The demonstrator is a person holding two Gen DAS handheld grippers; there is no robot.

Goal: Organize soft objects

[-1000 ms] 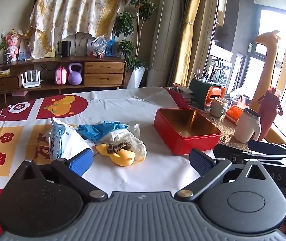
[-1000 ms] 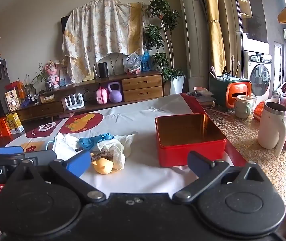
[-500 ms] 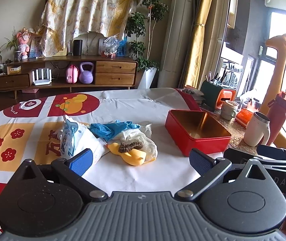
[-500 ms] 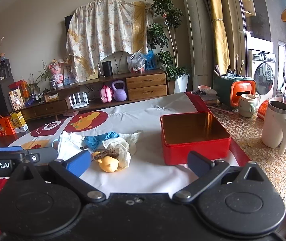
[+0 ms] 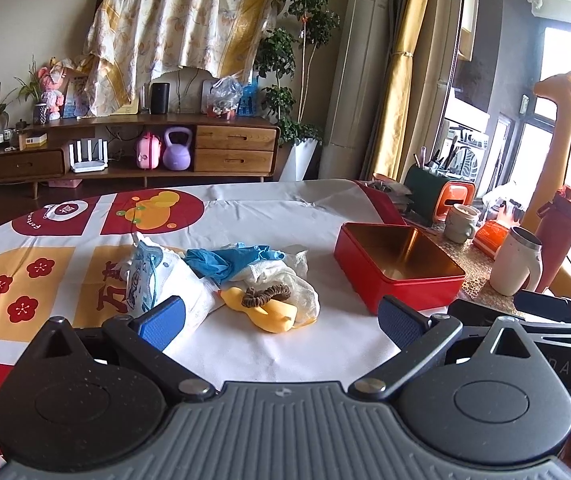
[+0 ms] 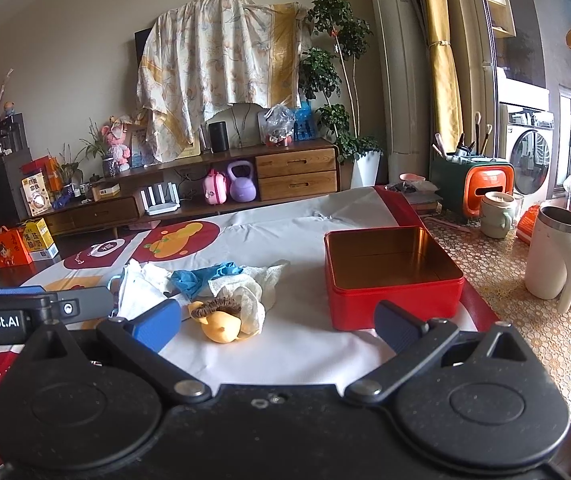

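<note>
A heap of soft things lies mid-table: a yellow duck toy point(image 5: 273, 314) point(image 6: 221, 326) with a brown hair tie point(image 5: 266, 294) point(image 6: 215, 307) across it, a blue glove point(image 5: 231, 260) point(image 6: 201, 276), white cloths point(image 5: 305, 294) point(image 6: 245, 300) and a printed white pouch point(image 5: 145, 276). An empty red tin box point(image 5: 399, 266) point(image 6: 391, 276) stands to the right of the heap. My left gripper point(image 5: 281, 320) is open and empty, just short of the heap. My right gripper point(image 6: 279, 322) is open and empty, between heap and box.
The table has a white and red printed cloth point(image 5: 269, 208). At its right stand a white mug point(image 5: 515, 266) point(image 6: 553, 260), a red bottle point(image 5: 559, 244), a green cup point(image 6: 495, 216) and an orange-green holder point(image 6: 473, 184). The left gripper's body point(image 6: 25, 312) shows at left in the right wrist view.
Both views have shifted slightly, so the heap and box sit a little further right in the left view. Both grippers stay open and empty; nothing on the table has moved.
</note>
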